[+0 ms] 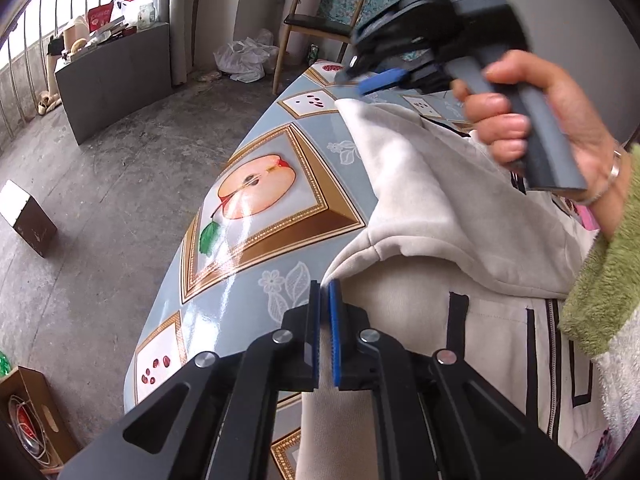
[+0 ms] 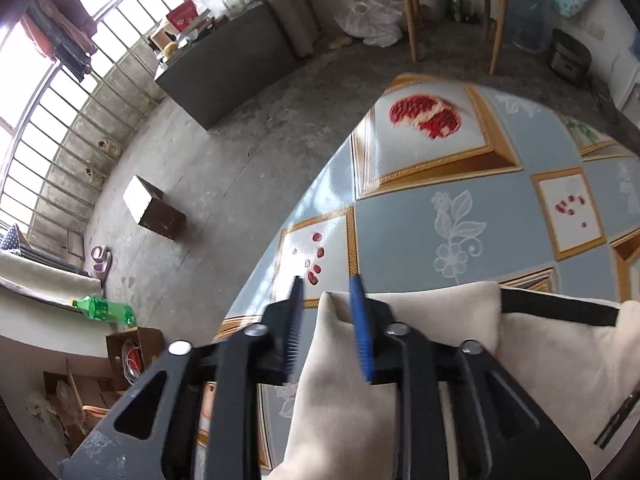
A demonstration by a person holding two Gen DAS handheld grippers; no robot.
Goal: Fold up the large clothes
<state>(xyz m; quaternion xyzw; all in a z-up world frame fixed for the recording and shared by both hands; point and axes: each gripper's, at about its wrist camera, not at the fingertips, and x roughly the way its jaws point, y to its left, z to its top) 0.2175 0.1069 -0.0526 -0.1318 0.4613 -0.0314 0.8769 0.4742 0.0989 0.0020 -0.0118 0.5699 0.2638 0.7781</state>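
Note:
A cream jacket (image 1: 440, 208) with black trim and a zip lies on the table (image 1: 256, 188), which has a fruit-pattern oilcloth. My left gripper (image 1: 325, 292) is shut, its blue pads together at the jacket's folded edge; whether cloth is pinched I cannot tell. A hand (image 1: 540, 128) in a green fleece sleeve holds my right gripper (image 1: 362, 80), blurred, over the jacket's far end. In the right wrist view the right gripper (image 2: 327, 284) stands open, with a corner of the jacket (image 2: 340, 400) rising between its fingers. The left pad is clear of the cloth.
The table's curved edge (image 2: 280, 232) drops to a concrete floor on the left. On the floor stand a brown box (image 2: 154, 208), a grey cabinet (image 2: 224, 64), a wooden chair (image 1: 320, 24), plastic bags (image 1: 244, 58) and a cardboard box (image 1: 28, 412). A green bottle (image 2: 104, 308) lies nearby.

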